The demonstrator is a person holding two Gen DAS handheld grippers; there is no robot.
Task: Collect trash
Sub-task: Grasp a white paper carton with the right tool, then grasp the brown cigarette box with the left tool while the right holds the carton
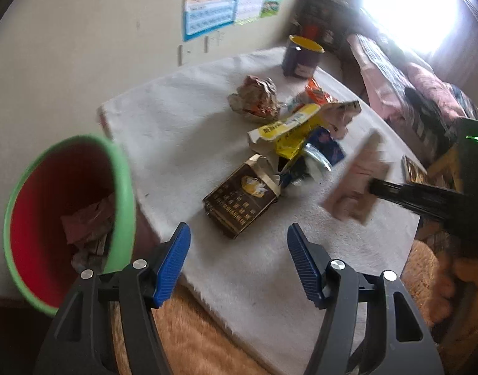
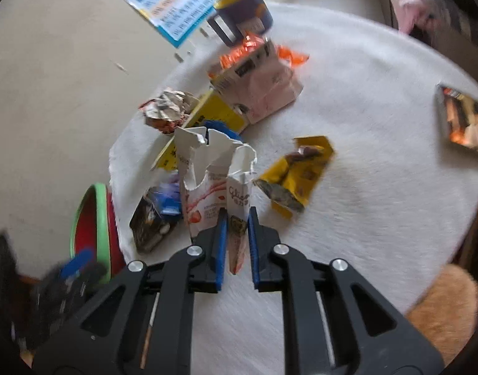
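Observation:
My right gripper (image 2: 236,215) is shut on a torn white and pink carton (image 2: 218,184), held upright just above the white-clothed table (image 2: 373,156). The left wrist view shows that same carton (image 1: 357,181) blurred at the right, on the tip of the right gripper (image 1: 395,192). My left gripper (image 1: 239,231) hangs open and empty over the table's near edge. Left of it, a red bin with a green rim (image 1: 67,218) holds crumpled trash. On the cloth ahead lies a pile of litter: a dark brown box (image 1: 242,203), a yellow box (image 1: 288,131) and a crumpled paper ball (image 1: 254,97).
A purple cup with a yellow rim (image 1: 301,56) stands at the table's far edge. A yellow wrapper (image 2: 295,178), a pink carton (image 2: 263,87), an orange wrapper (image 2: 248,47) and a printed packet (image 2: 463,122) lie on the cloth. An orange furry seat (image 1: 189,337) sits below the near edge. The wall is close behind.

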